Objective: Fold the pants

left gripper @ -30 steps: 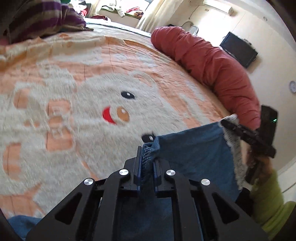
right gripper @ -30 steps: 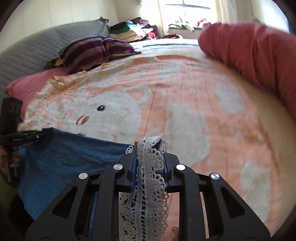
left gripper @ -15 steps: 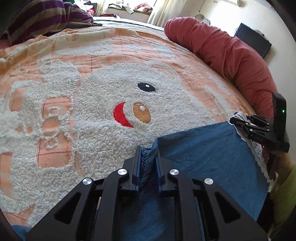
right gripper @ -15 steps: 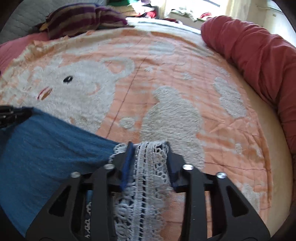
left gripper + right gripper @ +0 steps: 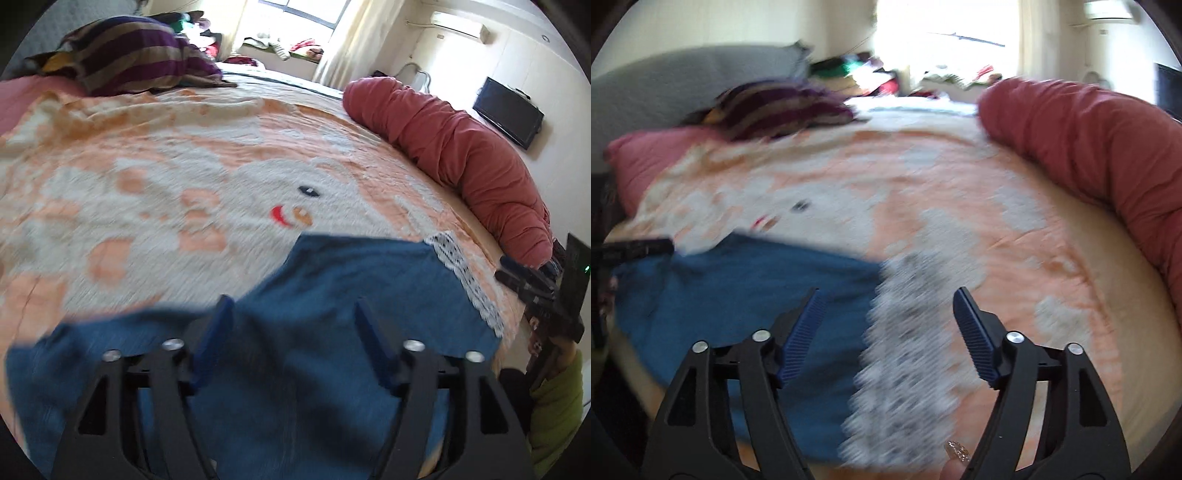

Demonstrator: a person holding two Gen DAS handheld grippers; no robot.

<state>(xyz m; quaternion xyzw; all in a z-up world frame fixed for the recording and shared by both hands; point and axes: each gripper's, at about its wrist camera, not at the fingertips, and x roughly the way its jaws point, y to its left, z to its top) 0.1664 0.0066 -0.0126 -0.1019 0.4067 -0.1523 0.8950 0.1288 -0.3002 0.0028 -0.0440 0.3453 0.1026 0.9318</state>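
My left tongs are spreading wide, nothing pinched between the pads — the blue pants lie flat beneath them on the bed, at its near edge. My right tongs are opening too, and their ribbed blue pads stand clear of the cloth; the white lace hem of the pants runs under the gap between them, blurred. From the left view that lace strip marks the pants' right side, toward the bed's right edge, where the right tongs hang just beside it. The pants rest on an orange-and-white fleece blanket with a cartoon face. A rolled red quilt lines the bed's right edge — a striped pillow sits at the far left corner.
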